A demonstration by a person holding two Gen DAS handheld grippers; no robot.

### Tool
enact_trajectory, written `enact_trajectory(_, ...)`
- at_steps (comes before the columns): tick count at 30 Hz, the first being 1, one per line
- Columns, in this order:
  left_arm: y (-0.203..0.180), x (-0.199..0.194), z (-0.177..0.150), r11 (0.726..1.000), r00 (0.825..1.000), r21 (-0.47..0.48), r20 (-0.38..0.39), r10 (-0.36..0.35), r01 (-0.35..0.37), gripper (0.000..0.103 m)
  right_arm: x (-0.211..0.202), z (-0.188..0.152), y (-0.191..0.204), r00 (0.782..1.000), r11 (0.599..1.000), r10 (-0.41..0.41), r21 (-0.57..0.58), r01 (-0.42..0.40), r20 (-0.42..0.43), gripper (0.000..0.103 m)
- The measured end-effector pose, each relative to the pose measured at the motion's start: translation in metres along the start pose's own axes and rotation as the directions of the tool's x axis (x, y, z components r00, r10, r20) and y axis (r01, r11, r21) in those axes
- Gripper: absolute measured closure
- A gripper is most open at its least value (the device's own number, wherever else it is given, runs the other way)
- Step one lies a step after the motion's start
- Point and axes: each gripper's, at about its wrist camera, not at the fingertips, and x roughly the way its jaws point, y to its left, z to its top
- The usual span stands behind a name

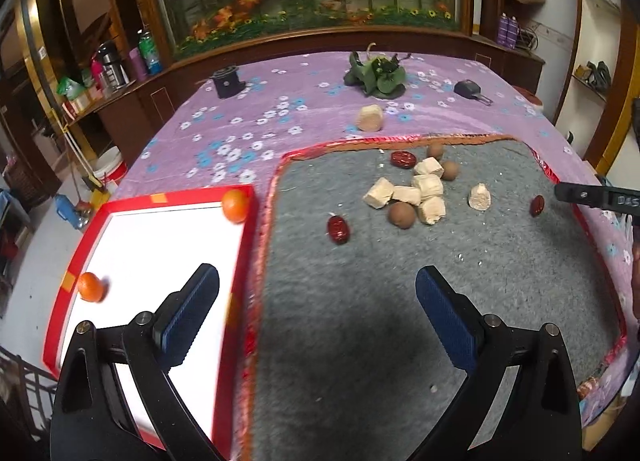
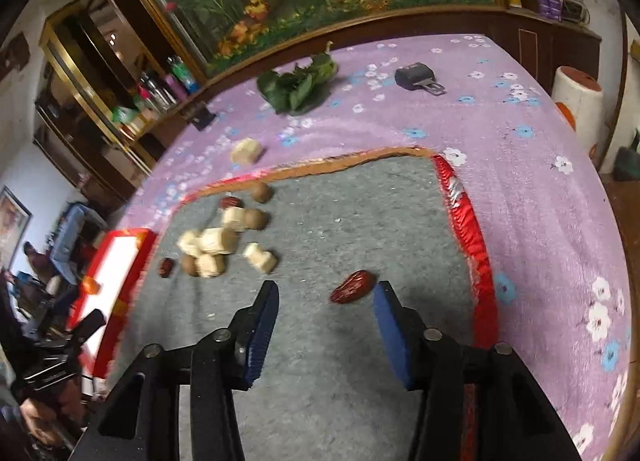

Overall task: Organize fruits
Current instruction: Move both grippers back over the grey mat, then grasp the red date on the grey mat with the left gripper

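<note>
My right gripper [image 2: 325, 303] hung low over the near part of the grey mat [image 2: 360, 221], jaws apart with nothing between the pads, and a red date [image 2: 353, 287] lay just past the tips, close to the right finger and near the mat's red right edge. I judged I was at the pick step for that date: the next move called for nudging forward and a touch right so the date sat between the pads before I squeezed. My left gripper [image 1: 318, 285] was spread wide and empty, straddling the mat's left edge and the red tray [image 1: 240, 301]. Two oranges [image 1: 235, 205] already sat in the tray, at its far right corner and left rim. Farther up the mat, the beige chunks [image 1: 428, 185], brown round fruits [image 1: 401, 214] and dates were still loose. Only "DAS" showed on a black tool at the mat's right edge.
</note>
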Motion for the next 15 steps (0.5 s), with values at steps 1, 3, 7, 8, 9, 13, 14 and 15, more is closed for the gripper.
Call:
enact_trajectory(1,-0.003,0.003,0.001,1.0,1.0,0.005,-0.001,-0.005,0.005,0.005,0.007,0.002,-0.001,0.999,1.0,-0.031,0.004,0.031,-0.016,0.06)
enact_trajectory(3,-0.01,0.01,0.004,0.999,1.0,0.029,-0.007,-0.017,0.017,0.008,0.022,0.003,-0.003,0.996,0.998,-0.051,0.022,0.053,-0.07,0.063)
enact_trajectory(7,-0.01,0.027,0.01,0.999,0.999,0.039,-0.031,0.007,-0.006,0.019,0.044,0.008,-0.01,0.989,0.993,-0.081,0.072,0.091,-0.121,0.074)
enact_trajectory(8,-0.008,0.031,0.012,0.999,0.999,0.033,-0.043,0.01,-0.009,0.022,0.045,0.01,-0.007,0.987,0.992,-0.106,0.053,0.114,-0.122,0.075)
enact_trajectory(9,-0.006,0.038,0.014,1.0,0.998,0.023,-0.061,0.014,-0.013,0.023,0.047,0.011,-0.002,0.984,0.991,-0.125,0.028,0.13,-0.125,0.079)
enact_trajectory(13,-0.007,0.059,0.018,0.998,0.994,0.041,-0.104,0.044,-0.04,0.026,0.057,0.01,0.012,0.992,0.996,-0.084,-0.02,0.082,-0.097,0.087)
enact_trajectory(14,-0.007,0.063,0.018,0.998,0.992,0.042,-0.113,0.051,-0.046,0.029,0.058,0.009,0.012,0.994,0.997,-0.077,-0.024,0.075,-0.075,0.087)
enact_trajectory(15,-0.007,0.067,0.019,0.998,0.99,0.045,-0.127,0.054,-0.049,0.03,0.06,0.008,0.012,0.997,0.998,-0.062,-0.031,0.06,-0.04,0.087)
